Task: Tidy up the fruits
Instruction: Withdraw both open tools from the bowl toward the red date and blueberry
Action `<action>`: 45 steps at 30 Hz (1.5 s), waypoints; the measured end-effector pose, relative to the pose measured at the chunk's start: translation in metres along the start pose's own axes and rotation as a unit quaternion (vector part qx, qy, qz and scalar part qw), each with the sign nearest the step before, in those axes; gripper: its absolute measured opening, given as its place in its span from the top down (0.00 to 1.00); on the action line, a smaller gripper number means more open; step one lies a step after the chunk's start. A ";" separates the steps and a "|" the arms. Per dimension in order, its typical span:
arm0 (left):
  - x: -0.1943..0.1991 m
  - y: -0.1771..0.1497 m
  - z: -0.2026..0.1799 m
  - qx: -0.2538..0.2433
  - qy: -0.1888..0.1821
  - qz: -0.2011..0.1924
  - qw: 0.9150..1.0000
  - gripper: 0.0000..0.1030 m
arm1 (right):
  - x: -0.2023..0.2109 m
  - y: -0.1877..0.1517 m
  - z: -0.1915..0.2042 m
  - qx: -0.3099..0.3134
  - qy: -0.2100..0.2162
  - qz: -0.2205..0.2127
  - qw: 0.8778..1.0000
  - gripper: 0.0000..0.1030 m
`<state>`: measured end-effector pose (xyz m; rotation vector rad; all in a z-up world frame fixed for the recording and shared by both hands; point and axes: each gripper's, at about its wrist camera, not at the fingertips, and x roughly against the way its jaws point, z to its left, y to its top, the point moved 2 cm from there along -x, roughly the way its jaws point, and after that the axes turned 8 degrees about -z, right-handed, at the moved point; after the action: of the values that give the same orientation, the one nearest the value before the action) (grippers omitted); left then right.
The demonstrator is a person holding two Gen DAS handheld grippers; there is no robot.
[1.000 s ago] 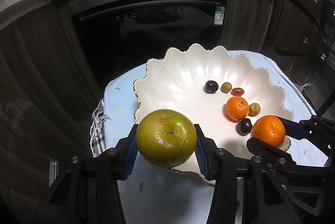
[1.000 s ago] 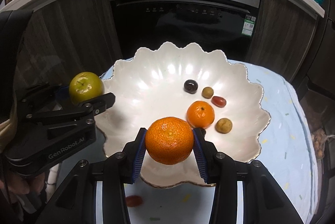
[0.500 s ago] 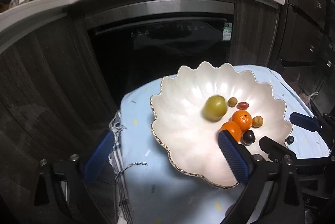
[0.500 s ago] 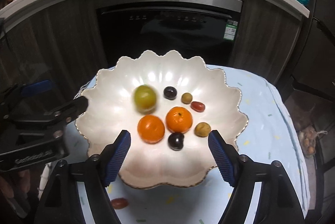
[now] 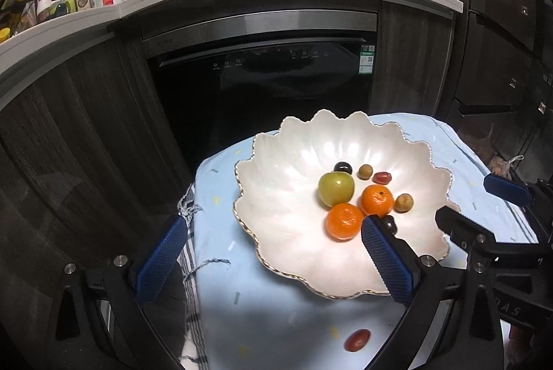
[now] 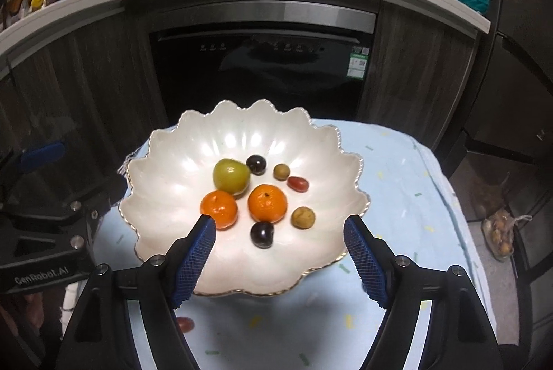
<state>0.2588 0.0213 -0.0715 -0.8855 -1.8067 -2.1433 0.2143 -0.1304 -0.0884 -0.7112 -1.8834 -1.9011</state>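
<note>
Here, both blue-padded grippers, left (image 5: 273,252) and right (image 6: 279,261), gape empty before the scalloped white bowl (image 6: 166,162), while nearer them lies a small, smooth red fruit (image 5: 357,339), probably soft, best pinched gently across its middle.

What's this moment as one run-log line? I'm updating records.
left gripper: open | right gripper: open | bowl: eight fruits | red fruit: on cloth
</note>
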 end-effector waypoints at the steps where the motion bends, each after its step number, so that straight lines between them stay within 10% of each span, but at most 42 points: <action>1: 0.002 0.000 -0.002 0.000 0.000 0.000 1.000 0.00 | 0.002 0.001 -0.002 -0.002 -0.001 -0.002 1.000 0.25; 45: 0.021 -0.077 -0.063 0.079 0.061 -0.001 0.995 0.01 | 0.018 -0.054 -0.075 0.019 -0.010 -0.031 0.999 0.25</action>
<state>0.1826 -0.0161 -0.1277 -0.7009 -1.8848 -1.9769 0.1613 -0.2019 -0.1201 -0.6697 -1.9711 -1.8967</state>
